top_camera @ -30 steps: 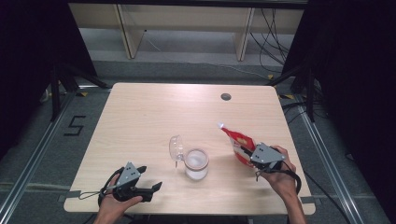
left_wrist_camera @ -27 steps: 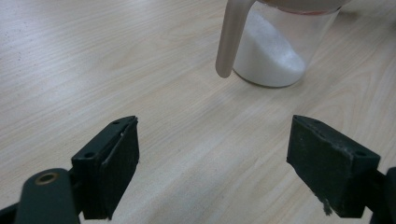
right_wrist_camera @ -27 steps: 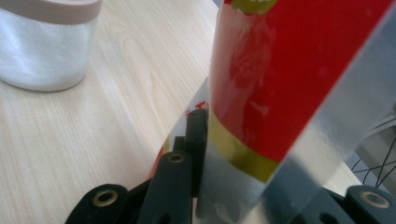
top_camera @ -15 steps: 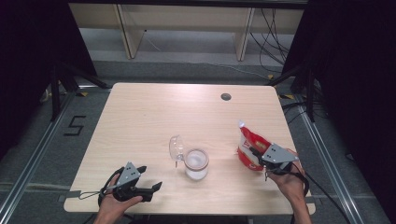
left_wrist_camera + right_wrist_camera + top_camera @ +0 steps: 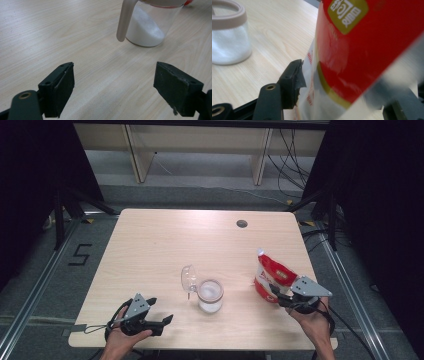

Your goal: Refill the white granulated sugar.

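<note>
A red and white pouch [image 5: 272, 272] stands upright on the table's right side, large and blurred in the right gripper view [image 5: 352, 50]. My right gripper [image 5: 275, 294] [image 5: 348, 92] has it between its jaws, which have just been opening; the left pad [image 5: 293, 77] sits at the pouch's edge without squeezing it. A clear jar [image 5: 210, 295] [image 5: 147, 27] [image 5: 229, 37] of white powder stands mid-table, its flip lid [image 5: 189, 279] hanging open to its left. My left gripper [image 5: 161, 310] [image 5: 113, 85] rests open near the front left edge, aimed at the jar.
The wooden table [image 5: 150, 250] has a dark cable hole [image 5: 242, 223] at the far right. Beyond it stands a pale shelf frame [image 5: 200, 145]. Metal floor rails [image 5: 30, 300] run along both sides, and black curtains hang at left and right.
My right hand carried the pouch to the right, away from the jar, and stood it more upright on the table; its jaws have spread apart. The left gripper has stayed still.
</note>
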Motion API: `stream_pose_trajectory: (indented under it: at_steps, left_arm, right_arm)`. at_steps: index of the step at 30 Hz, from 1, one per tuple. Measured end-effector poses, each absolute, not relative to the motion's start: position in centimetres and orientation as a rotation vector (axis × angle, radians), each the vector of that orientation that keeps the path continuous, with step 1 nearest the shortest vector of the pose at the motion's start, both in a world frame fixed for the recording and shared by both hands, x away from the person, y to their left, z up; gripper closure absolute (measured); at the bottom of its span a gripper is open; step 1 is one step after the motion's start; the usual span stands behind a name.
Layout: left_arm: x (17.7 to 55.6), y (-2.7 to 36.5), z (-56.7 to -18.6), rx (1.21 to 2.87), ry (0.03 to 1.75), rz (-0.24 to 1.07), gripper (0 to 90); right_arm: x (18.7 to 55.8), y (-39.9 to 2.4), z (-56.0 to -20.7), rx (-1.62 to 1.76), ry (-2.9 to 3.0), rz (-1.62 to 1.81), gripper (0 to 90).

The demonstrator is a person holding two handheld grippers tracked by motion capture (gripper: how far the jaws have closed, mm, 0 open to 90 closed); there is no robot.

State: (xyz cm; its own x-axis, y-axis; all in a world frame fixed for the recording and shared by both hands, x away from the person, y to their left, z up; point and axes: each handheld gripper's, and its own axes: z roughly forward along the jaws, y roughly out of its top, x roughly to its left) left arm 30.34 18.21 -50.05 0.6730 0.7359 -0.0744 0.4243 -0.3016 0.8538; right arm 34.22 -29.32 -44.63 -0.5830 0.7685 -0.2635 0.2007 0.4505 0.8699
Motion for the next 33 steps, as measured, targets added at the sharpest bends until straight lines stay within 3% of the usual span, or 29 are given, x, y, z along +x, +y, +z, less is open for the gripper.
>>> stream_pose_trajectory:
  at_steps: [22,33]
  left_arm:
    - [30.6,17.6,-50.1,1.946,0.894,0.4,16.6]
    - [30.7,17.3,-49.8,1.941,0.881,0.396,16.6]
  right_arm:
    - [30.1,-29.4,-45.9,1.072,2.023,1.133,34.0]
    - [28.6,-29.7,-46.4,1.019,2.031,1.066,32.5]
